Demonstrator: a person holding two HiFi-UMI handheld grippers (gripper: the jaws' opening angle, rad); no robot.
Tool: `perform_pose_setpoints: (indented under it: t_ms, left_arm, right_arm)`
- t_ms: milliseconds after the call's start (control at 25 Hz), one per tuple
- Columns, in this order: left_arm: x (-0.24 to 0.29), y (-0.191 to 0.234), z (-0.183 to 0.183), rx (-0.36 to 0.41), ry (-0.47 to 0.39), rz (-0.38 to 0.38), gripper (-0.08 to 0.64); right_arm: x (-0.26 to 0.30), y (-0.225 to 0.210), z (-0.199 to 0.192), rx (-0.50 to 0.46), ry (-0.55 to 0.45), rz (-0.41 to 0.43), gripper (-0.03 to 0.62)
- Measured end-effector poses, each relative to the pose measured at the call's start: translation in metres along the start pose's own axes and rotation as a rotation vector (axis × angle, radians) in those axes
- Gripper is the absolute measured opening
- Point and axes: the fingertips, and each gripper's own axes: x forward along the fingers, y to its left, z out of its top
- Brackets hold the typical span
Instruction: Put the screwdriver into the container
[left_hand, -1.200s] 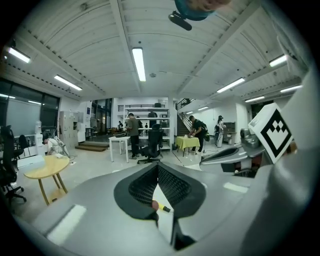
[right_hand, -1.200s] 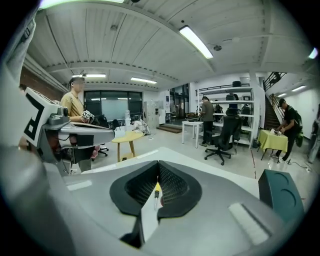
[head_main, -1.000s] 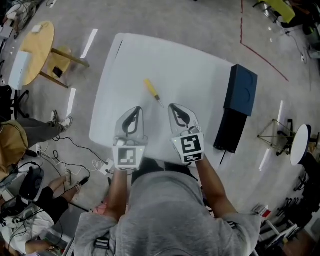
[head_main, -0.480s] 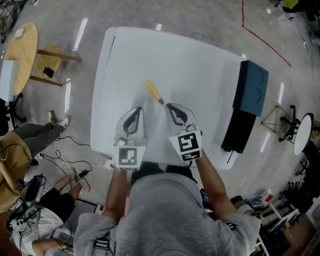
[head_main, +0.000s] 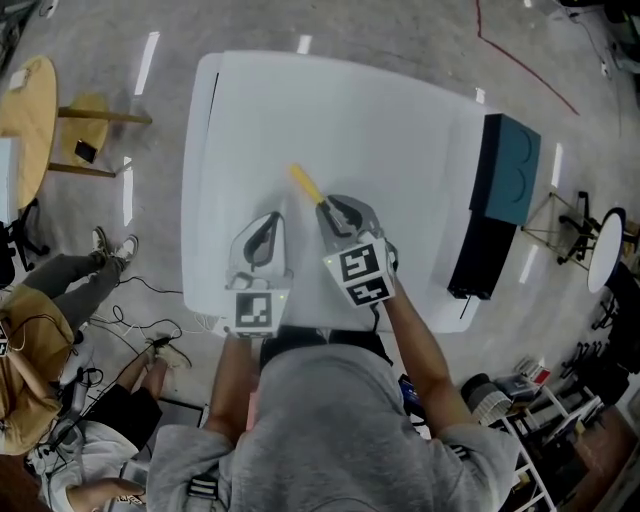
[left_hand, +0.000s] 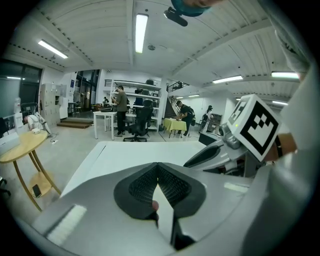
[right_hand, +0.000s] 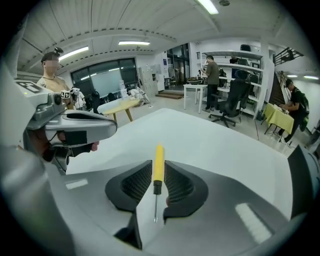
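Note:
A screwdriver (head_main: 305, 184) with a yellow handle lies on the white table (head_main: 400, 130), tip pointing toward me. My right gripper (head_main: 335, 209) reaches over its tip end. In the right gripper view the screwdriver (right_hand: 158, 165) lies between the two dark pads of the right gripper (right_hand: 158, 169), whose jaws are opening, with thin gaps on both sides of the handle. My left gripper (head_main: 268, 222) hovers beside it to the left; in its own view the left gripper (left_hand: 158, 167) has its pad tips touching, with nothing between them. A dark blue box-like container (head_main: 508, 165) stands at the table's right edge.
A black block (head_main: 480, 255) sits just in front of the blue container. A round wooden table (head_main: 22, 118) stands on the floor at the far left. Seated people (head_main: 40, 330) and cables are at the lower left, off the table.
My right gripper has moved forward and to the left, so its jaws now straddle the screwdriver's tip end. The left gripper has stayed where it was.

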Motion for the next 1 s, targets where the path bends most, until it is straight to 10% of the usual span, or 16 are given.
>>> perform_pose_setpoints:
  t_ms: [1000]
  left_arm:
    - [0.029,0.037,-0.008,0.007,0.028,-0.092,0.012]
  right_arm:
    - [0.051,-0.001,-0.022,0.079,0.221,-0.023,0.078]
